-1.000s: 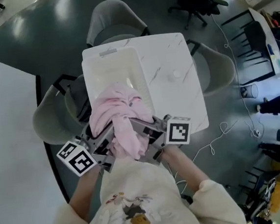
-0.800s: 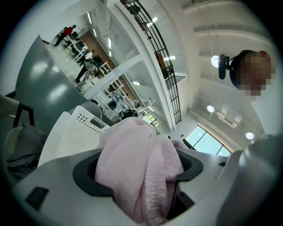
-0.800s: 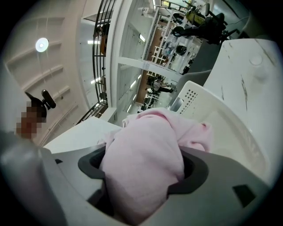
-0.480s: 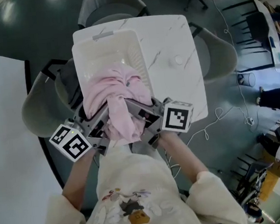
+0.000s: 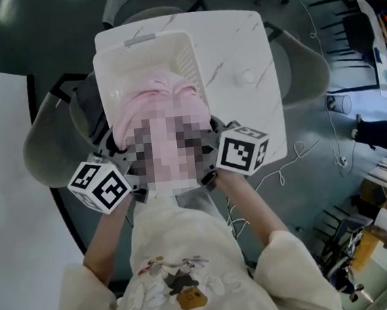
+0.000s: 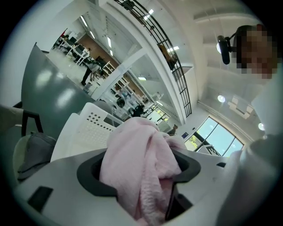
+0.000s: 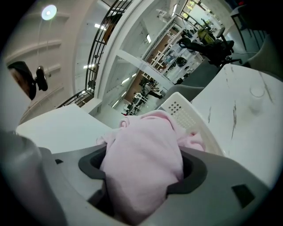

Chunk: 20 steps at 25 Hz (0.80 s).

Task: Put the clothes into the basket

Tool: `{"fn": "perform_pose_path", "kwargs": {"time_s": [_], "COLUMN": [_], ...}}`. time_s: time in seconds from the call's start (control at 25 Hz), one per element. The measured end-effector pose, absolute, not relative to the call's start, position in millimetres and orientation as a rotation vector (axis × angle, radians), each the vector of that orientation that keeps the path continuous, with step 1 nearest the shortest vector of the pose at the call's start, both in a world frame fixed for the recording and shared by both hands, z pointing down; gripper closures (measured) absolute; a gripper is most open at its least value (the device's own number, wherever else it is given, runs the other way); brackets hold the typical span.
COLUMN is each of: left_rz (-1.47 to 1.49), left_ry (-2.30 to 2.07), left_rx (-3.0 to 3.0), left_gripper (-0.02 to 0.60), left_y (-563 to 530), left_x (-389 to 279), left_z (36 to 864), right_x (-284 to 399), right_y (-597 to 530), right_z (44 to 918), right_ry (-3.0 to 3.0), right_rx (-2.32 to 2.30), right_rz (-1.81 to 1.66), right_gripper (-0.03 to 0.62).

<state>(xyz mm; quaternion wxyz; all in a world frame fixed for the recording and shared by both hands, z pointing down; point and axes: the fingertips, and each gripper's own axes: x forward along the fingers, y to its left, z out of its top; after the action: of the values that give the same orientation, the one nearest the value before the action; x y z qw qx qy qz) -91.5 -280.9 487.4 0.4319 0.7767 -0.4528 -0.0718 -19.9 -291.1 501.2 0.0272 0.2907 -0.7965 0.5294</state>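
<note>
The pink cloth (image 5: 166,95) is bunched over the white basket (image 5: 119,59), toward its 6 o'clock rim, on the marble table (image 5: 238,51). The left gripper (image 6: 139,172), at the basket's 7 o'clock, has just been closing its jaws on the cloth. The right gripper (image 7: 143,170), at 5 o'clock, is clamped on the same cloth

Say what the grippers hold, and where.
Left hand-held gripper and right hand-held gripper both clamp the cloth by its bunched near end; the left jaws have just been closing on it.
</note>
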Motion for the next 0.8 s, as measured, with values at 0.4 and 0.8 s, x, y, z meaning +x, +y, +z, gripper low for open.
{"fn": "perform_pose_path", "kwargs": {"time_s": [0.4,0.8], "left_rz": [-0.039,0.122], "left_ry": [-1.298,-1.455], "left_rx": [1.85,1.804], "left_gripper": [0.299,0.356], "left_y": [-301.0,-318.4], "left_x": [-97.9,-100.0], "left_z": [524.6,558.5], "right_x": [-19.4,-20.4], "right_y": [-315.9,-336.5], "right_z": [536.6,572.1], "right_ry": [-2.34,-2.242], "right_rx": [1.059,1.135], "right_rz": [1.451,1.324], "right_gripper": [0.241,0.264]}}
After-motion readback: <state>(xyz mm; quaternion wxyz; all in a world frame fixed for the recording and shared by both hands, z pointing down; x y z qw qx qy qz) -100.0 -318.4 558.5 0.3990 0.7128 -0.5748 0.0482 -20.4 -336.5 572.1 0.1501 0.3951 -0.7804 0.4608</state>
